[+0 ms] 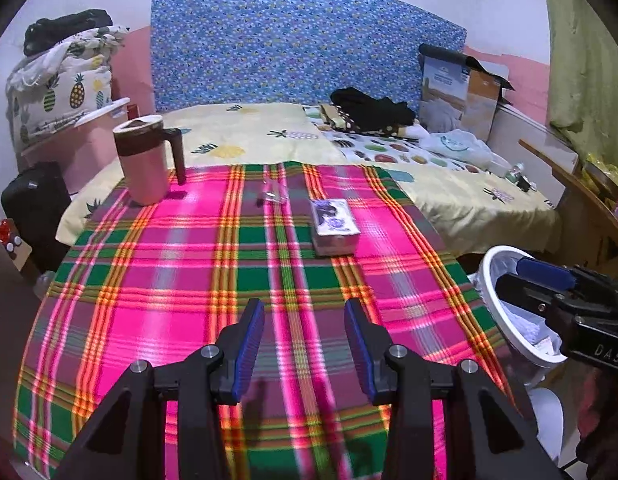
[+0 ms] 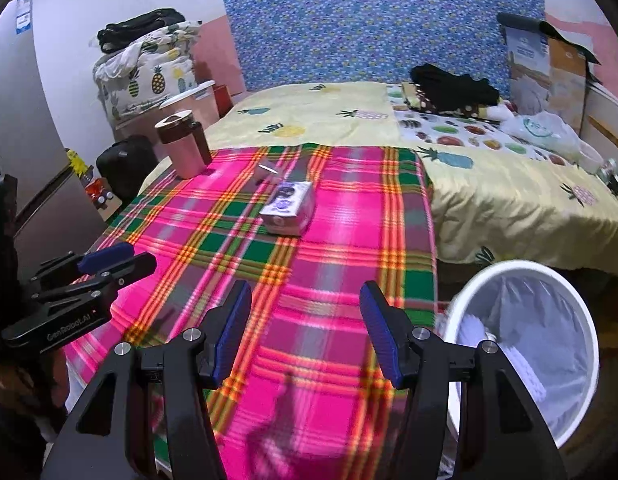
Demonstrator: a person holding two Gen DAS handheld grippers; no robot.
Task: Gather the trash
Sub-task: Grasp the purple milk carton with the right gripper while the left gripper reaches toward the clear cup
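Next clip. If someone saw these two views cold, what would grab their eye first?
The loud pink, green and orange plaid cloth fills the near end of the bed, with a small printed box near its middle and a pink jug with a dark lid at its far left corner. Behind rises a blue dotted headboard. Beside the bed on the right stands a white bin with a clear liner.

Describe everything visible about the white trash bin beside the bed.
The white trash bin is round with a thick plastic-looking rim and a thin translucent liner inside. It stands off the right edge of the plaid blanket, lower than the bed, its mouth open. Some white crumpled material lies inside. In these views neither gripper touches it.
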